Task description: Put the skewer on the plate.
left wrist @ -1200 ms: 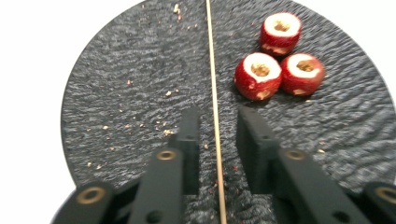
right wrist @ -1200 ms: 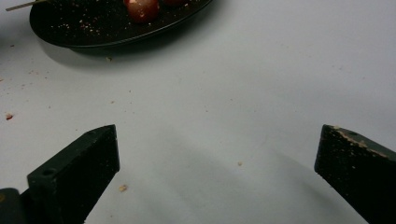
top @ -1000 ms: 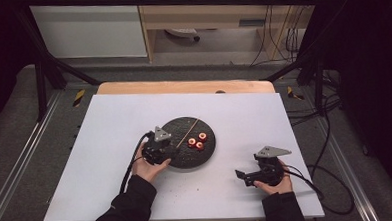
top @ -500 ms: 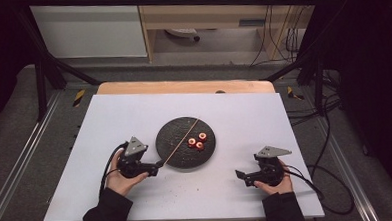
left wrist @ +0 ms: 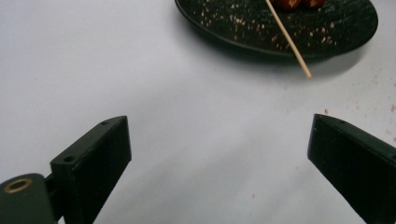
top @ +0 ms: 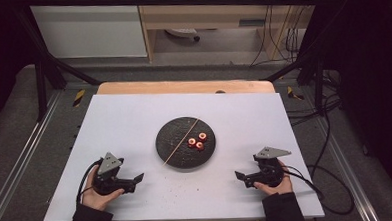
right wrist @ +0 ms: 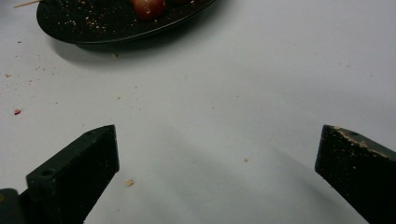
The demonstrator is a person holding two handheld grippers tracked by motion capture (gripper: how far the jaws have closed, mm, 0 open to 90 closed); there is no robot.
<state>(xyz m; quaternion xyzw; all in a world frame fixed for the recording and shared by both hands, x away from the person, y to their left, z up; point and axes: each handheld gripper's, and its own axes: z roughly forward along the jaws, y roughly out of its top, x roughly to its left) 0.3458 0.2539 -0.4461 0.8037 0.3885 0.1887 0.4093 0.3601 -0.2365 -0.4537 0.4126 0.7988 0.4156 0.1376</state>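
Left gripper and right gripper both gape wide, holding nothing, near the black plate with skewer

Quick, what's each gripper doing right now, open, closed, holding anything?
Left gripper: open, holding nothing, on the table short of the black plate.
Right gripper: open, holding nothing, on the table at the plate's other side.

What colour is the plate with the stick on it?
The plate is black, speckled with pale crumbs. The left gripper view shows it best.
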